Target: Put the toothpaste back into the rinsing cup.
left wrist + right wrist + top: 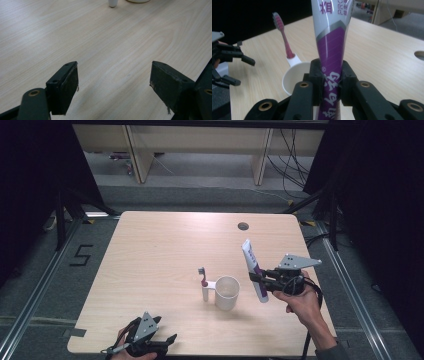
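The right gripper (331,86) has its two black jaws clamped on the purple lower part of a toothpaste tube (332,37), one pad pressed on each side of it. The tube stands nearly upright in that grip, its white upper part leaning slightly away from the white cup (227,293) in the high view, and it is lifted clear of the wooden table (165,245), just to the right of the cup. The hand (301,301) behind this gripper comes in from the lower right, with the forearm angled up toward the cup and a grey three-cornered plate on top of the gripper.

The left gripper (113,82) has its jaws spread wide with nothing but bare wood between them. In the high view it (162,342) sits low at the near edge of the table, well apart from the cup and to its near left, pointing toward the cup.

Just beside the cup, on its left, a pink toothbrush (203,279) stands upright in a small white holder (205,292) that touches the cup's wall; its bristled head is at the top.

Counted: one toothpaste tube, one toothbrush, one cup, two grippers. A round cable hole (243,226) lies in the table beyond the cup.
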### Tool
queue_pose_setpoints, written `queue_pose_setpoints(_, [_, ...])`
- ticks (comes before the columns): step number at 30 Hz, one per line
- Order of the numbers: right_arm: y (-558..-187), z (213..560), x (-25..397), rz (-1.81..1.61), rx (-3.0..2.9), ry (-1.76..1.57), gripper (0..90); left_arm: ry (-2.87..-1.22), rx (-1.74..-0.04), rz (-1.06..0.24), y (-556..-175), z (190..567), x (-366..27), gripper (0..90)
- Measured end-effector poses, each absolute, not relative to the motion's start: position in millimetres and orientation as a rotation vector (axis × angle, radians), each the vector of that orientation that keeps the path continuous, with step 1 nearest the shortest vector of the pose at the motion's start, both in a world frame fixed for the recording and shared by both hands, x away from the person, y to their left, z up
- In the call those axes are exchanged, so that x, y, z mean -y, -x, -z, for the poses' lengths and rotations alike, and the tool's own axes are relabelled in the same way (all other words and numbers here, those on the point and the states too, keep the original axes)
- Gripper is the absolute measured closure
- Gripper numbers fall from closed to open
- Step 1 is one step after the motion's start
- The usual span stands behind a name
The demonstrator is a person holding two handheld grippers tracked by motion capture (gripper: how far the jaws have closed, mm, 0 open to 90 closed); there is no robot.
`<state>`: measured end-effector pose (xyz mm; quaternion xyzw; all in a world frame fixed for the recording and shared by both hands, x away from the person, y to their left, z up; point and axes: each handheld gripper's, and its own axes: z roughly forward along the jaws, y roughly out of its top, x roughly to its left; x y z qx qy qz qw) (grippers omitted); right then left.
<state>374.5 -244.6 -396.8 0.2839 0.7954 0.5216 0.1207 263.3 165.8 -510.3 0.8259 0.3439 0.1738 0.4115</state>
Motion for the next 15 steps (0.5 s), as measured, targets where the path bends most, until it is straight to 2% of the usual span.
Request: queue_pose_setpoints(15, [-387.3,386.8,212.5,-1.681,-2.272,-0.797,76.4,-2.089,-0.86,-0.451,-262.8,509.6,-166.2,22.2])
